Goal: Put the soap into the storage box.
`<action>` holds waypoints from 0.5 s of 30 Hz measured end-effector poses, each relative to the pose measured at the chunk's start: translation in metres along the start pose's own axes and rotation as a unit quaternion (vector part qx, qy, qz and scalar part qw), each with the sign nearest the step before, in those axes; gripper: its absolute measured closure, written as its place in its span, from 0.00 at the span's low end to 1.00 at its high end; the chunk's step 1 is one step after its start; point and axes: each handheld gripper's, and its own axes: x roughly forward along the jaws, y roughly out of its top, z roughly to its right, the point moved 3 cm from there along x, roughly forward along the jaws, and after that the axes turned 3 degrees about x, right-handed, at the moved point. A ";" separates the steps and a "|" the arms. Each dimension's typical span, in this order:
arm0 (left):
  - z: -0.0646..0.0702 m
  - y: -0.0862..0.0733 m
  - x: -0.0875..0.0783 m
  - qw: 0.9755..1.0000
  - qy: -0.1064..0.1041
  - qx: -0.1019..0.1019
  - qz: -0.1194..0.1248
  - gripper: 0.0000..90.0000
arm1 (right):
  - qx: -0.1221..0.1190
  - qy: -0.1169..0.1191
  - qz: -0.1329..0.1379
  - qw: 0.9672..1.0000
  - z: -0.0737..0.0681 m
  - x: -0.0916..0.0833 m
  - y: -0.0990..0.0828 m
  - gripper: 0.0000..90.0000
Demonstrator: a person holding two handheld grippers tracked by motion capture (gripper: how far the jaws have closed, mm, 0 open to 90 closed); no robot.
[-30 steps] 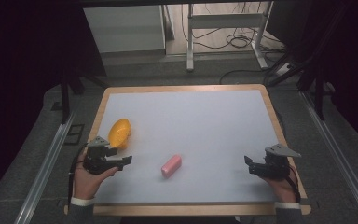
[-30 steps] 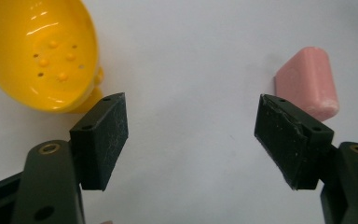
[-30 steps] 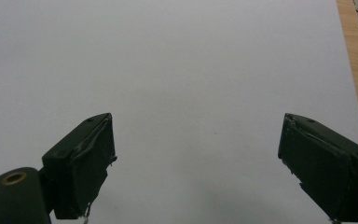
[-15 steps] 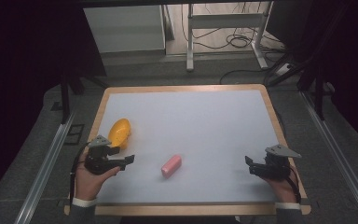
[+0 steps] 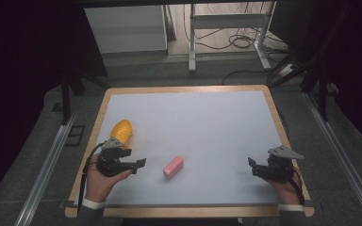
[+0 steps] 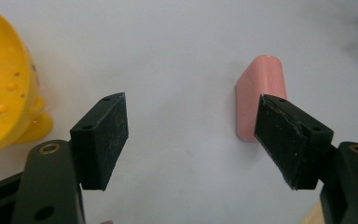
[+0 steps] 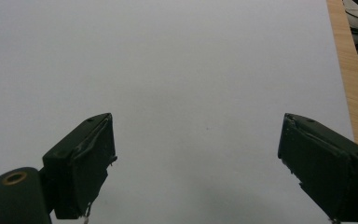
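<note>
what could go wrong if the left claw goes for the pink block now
1. In the left claw view the pink block sits off-centre, partly behind one jaw of the left claw; closing as is might only clip its edge and push it away.
2. The yellow toy lies close beside that hand, so a swing could knock it.
3. The block lies loose on the smooth white table and may slide.
</note>
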 end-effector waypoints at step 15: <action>0.021 0.010 0.012 1.000 -0.003 0.024 -0.012 0.29 | -0.001 -0.005 -0.003 1.000 0.001 0.001 -0.001 0.12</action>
